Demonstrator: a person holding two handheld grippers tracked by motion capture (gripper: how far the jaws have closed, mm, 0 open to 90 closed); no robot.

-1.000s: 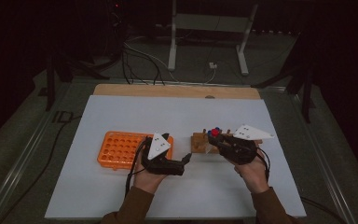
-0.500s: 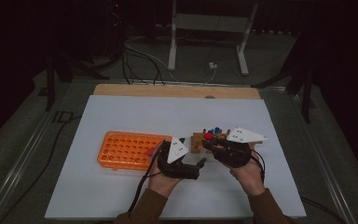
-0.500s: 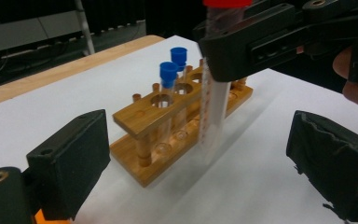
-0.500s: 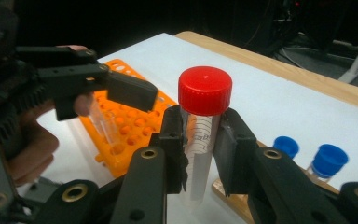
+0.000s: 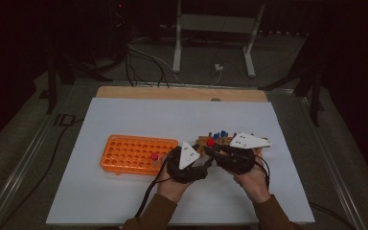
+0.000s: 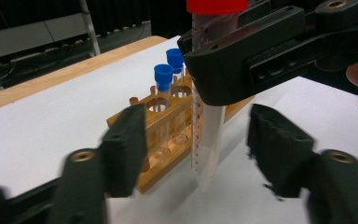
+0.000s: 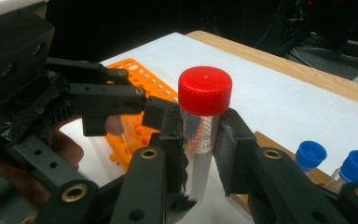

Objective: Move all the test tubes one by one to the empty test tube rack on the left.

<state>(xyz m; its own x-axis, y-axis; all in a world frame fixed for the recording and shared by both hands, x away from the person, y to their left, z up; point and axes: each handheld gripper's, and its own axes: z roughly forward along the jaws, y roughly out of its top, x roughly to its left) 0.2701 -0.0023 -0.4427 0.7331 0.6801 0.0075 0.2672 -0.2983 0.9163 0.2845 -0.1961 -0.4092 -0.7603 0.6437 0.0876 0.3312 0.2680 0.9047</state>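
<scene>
Over the white table sheet (image 5: 124,201), between the orange plastic tube rack (image 5: 134,153) at nine o'clock and the wooden tube block (image 6: 168,135) with two blue-capped tubes (image 6: 163,79) at one o'clock. Held upright, long axis vertical: clear conical tube with red screw cap (image 7: 205,121), clamped near its top by the right gripper (image 7: 200,135). Left gripper (image 6: 196,154) nearest, jaws just closing, flanking the tube's lower half, not yet touching. Judged next: pinch straight inward.

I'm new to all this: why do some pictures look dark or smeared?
High view: dim, surroundings almost black, only the white table is lit. Left gripper view: its own jaws are blurred, the red-capped tube sharper. Right gripper view: red cap crisp, background soft.
</scene>
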